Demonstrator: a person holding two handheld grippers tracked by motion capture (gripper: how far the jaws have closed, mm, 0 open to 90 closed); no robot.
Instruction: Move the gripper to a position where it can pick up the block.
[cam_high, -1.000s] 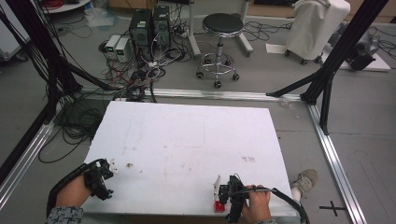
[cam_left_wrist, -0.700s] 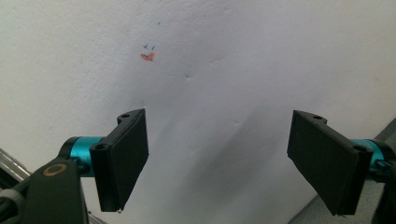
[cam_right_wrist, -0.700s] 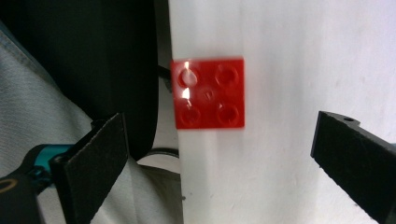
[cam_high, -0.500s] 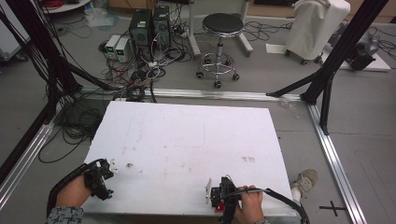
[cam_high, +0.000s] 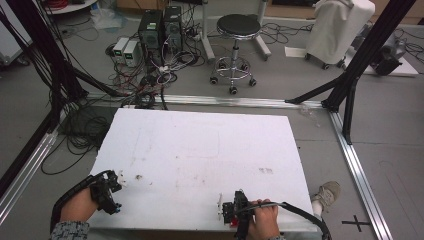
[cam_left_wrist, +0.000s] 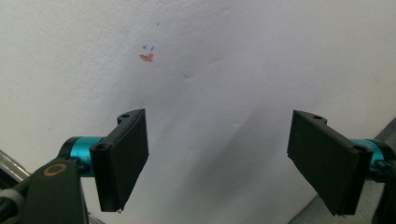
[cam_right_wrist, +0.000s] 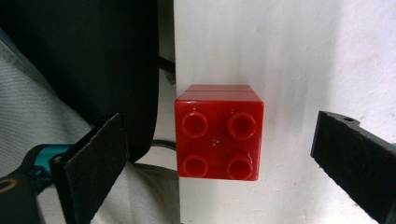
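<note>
2 grippers (cam_high: 112, 187) (cam_high: 227, 212) on table (cam_high: 200, 145) (white)

No words, brand names or numbers can be read anywhere. The one sign is a black cross mark (cam_high: 355, 220) on the grey floor, at about 4 o'clock from the white table (cam_high: 200, 150). Small blue and orange pen marks (cam_left_wrist: 148, 52) sit on the tabletop at 11 o'clock in the left gripper view, forming no legible characters.
</note>
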